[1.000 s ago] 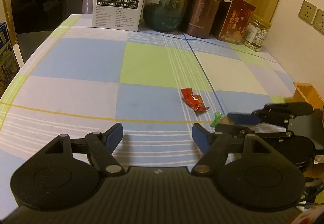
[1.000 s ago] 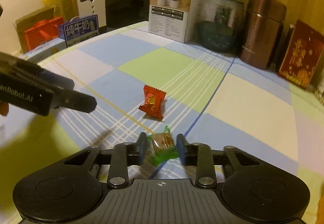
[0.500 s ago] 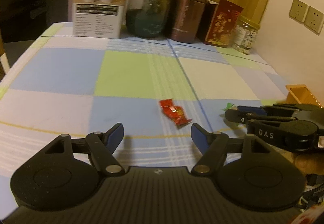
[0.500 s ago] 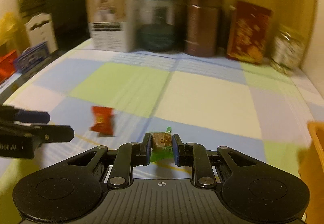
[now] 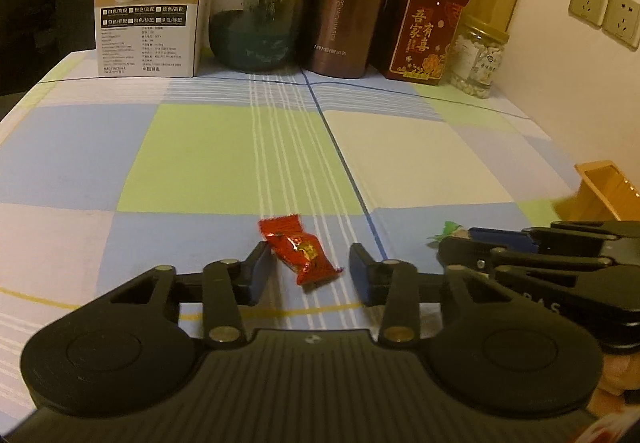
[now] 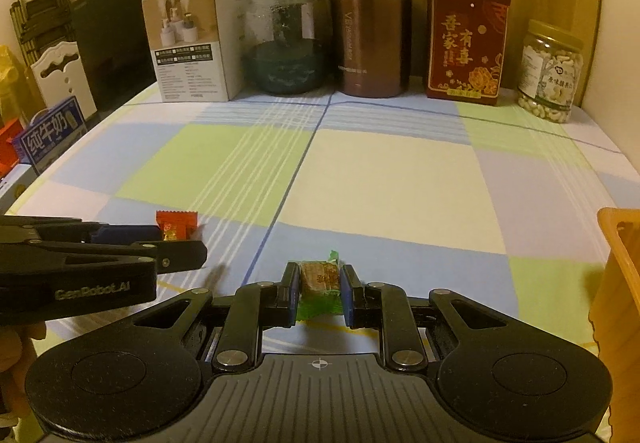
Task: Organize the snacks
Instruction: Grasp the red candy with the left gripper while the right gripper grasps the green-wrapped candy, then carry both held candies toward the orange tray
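A red-wrapped snack (image 5: pixel 300 251) lies on the checked tablecloth (image 5: pixel 400 159). My left gripper (image 5: pixel 309 250) straddles it and its jaws are closing; the left pad is at the wrapper, while a gap still shows at the right pad. From the right wrist view, the left gripper (image 6: pixel 180 241) reaches in from the left over the red snack (image 6: pixel 176 225). My right gripper (image 6: pixel 320 271) is shut on a green-wrapped snack (image 6: pixel 320 281), held just above the cloth. In the left wrist view the right gripper (image 5: pixel 456 239) sits at the right, with the green wrapper (image 5: pixel 448 229) poking out.
An orange open box (image 6: pixel 616 283) stands at the table's right edge, also the orange box (image 5: pixel 604 187). Along the back stand a white carton (image 5: pixel 152 3), a glass jar (image 5: pixel 258 11), a brown flask (image 5: pixel 344 11), a red box (image 5: pixel 424 31) and a nut jar (image 5: pixel 478 59). A wall runs on the right.
My left gripper came forward until the red snack lay between its fingers, and its jaws narrowed. The right gripper, still holding the green snack, swung right and rolled level.
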Demonstrator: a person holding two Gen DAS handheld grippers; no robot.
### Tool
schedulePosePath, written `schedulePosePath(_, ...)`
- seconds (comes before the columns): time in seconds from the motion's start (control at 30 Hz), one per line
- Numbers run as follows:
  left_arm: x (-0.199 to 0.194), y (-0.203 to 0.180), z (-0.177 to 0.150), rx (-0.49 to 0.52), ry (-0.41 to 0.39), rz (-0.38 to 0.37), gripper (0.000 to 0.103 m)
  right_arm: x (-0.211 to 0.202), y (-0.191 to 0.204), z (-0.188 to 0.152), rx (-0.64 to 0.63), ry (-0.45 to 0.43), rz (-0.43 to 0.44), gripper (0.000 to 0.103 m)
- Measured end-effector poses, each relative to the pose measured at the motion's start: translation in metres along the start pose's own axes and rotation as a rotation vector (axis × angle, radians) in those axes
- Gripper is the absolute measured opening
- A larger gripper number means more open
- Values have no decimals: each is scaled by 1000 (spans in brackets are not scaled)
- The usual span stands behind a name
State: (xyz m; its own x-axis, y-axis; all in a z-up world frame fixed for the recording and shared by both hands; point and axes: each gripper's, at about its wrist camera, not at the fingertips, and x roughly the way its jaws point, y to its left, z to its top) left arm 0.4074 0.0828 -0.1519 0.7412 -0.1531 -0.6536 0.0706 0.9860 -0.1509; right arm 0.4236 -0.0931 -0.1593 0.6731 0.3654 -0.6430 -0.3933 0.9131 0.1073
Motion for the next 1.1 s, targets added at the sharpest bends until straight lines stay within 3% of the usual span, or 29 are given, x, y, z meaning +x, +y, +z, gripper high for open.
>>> schedulePosePath(0.27, 4, -3, 1, 29, -11, 5, 30, 1, 1, -1, 5, 7, 11, 21)
schedulePosePath(0.33, 5, -3, 1, 37, -12, 11, 21, 0, 1, -1, 5, 4, 11, 21)
schedulePosePath(0.73, -11, -15, -10, 57, 6, -7, 20, -9, -3, -3, 40, 7, -1, 21)
schedulePosePath(1.1, -64, -40, -38, 34, -12, -33, 20, -62, 0, -14, 129, -2, -23, 21)
